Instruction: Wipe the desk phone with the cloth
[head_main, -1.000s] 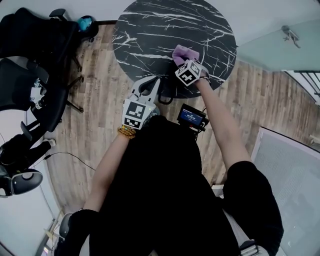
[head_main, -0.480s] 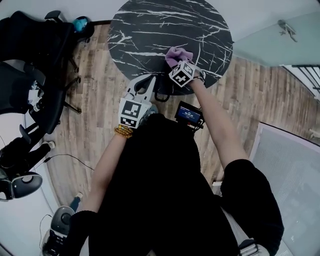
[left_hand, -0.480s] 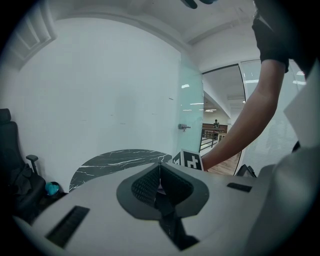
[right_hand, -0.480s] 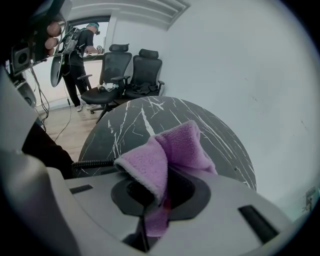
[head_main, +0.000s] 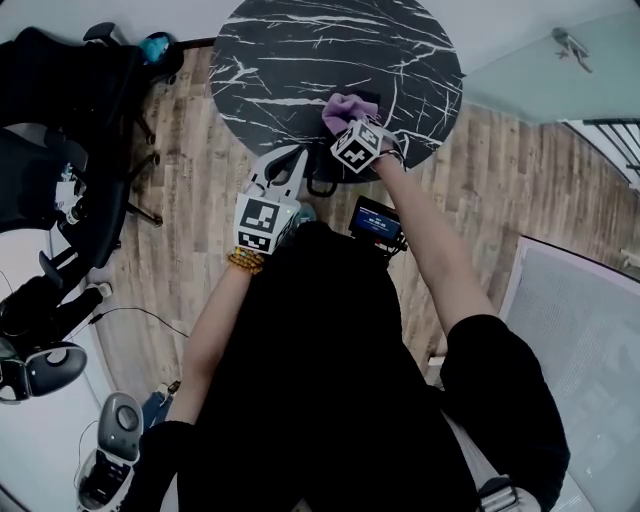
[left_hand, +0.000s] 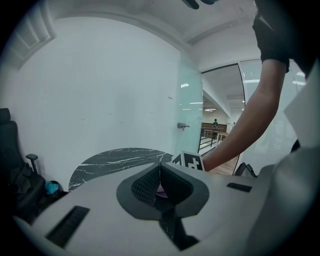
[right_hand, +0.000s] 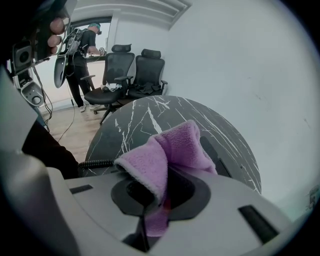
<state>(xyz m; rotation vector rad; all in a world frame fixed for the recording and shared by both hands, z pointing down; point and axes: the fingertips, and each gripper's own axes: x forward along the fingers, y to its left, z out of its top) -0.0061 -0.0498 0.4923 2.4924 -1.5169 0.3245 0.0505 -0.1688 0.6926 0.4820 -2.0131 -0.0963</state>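
My right gripper (head_main: 348, 122) is shut on a purple fleece cloth (head_main: 346, 106) and holds it over the near part of the round black marble table (head_main: 290, 60). In the right gripper view the cloth (right_hand: 172, 147) bulges out of the jaws and hides most of the black desk phone (right_hand: 223, 160) beneath it. The phone's coiled cord (right_hand: 95, 163) runs off to the left. My left gripper (head_main: 298, 152) hangs shut and empty just off the table's near edge, to the left of the cloth. Its pads (left_hand: 150, 182) meet in a thin line.
Black office chairs (head_main: 60, 170) stand on the wood floor to the left of the table. A small screen device (head_main: 378, 222) hangs at the person's chest. A frosted glass wall (left_hand: 190, 115) is behind the table. Another person (right_hand: 82, 45) stands far off by the chairs.
The right gripper with the cloth has moved a little to the left over the table. The left gripper has barely shifted.
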